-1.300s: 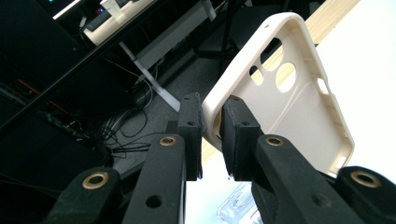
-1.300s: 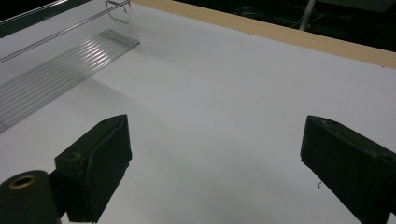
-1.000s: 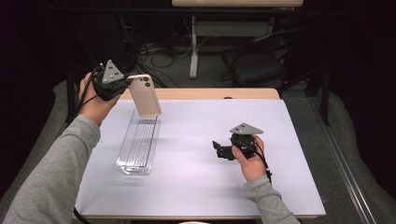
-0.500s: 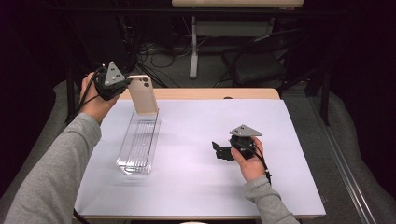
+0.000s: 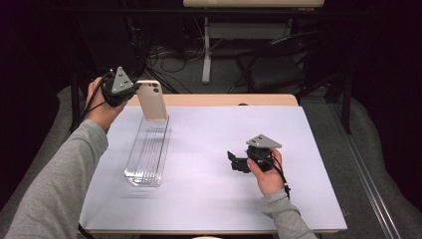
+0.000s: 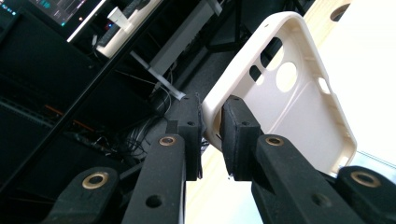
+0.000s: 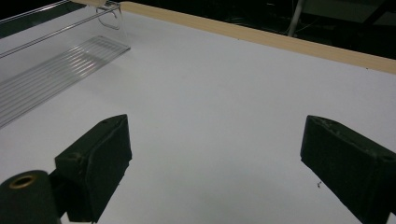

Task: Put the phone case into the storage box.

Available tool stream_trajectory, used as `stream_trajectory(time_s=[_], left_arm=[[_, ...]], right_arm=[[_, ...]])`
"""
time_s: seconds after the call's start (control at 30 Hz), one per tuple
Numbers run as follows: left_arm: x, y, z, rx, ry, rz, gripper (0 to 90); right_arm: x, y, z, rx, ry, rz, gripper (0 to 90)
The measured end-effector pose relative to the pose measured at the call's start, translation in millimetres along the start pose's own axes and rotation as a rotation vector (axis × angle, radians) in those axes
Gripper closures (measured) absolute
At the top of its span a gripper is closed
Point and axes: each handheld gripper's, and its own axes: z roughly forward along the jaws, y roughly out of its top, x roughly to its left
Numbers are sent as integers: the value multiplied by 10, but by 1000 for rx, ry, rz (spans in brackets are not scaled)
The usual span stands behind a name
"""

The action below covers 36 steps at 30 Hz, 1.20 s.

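We judge the step in hand to be carrying the cream phone case to the clear plastic tray. In the high view the case hangs upright above the tray's far end, at about ten o'clock on the white surface, near the wooden far edge. Whether its lower edge touches the tray we cannot tell.

The left tongs are pinched nearly closed on one side rim of the case. In the left gripper view both black pads press that thin wall from either side, and the case's hollow inside, with its camera cut-outs, faces us. The left hand holds the tongs up at the tray's far end, off the surface's nine o'clock edge.

The right tongs stand wide open and hold nothing. The right gripper view shows bare white surface between the jaws, with the tray at about ten o'clock from them. In the high view the right hand rests them low at about four o'clock, well apart from the tray.

Next, we think, the case must be lowered and tilted flat along the tray's ribbed floor before the pads let go. A thin rim could slip or twist.
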Motion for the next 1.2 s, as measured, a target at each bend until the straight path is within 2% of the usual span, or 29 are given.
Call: stream_trajectory(time_s=[0.07, 0.2, 0.33, 0.53, 1.0, 1.2], left_arm=[[3, -15, 20, 1, 1, 7, 788], [-11, -61, 52, -12, 3, -3, 788], [-42, -123, 98, -3, 3, 6, 789], [-81, -211, 134, -16, 21, 5, 788], [-139, -365, 184, -8, 44, -22, 788], [-194, -378, 233, 10, 39, -3, 788]], right_arm=[[-3, -2, 3, -1, -2, -5, 81], [-7, -13, -4, 1, -8, -11, 81], [-10, -43, -24, 5, -13, -13, 82], [-35, -64, -44, 0, -28, -9, 81], [-51, -116, -63, -9, -33, -14, 81], [-62, -127, -58, -4, -31, -13, 81]])
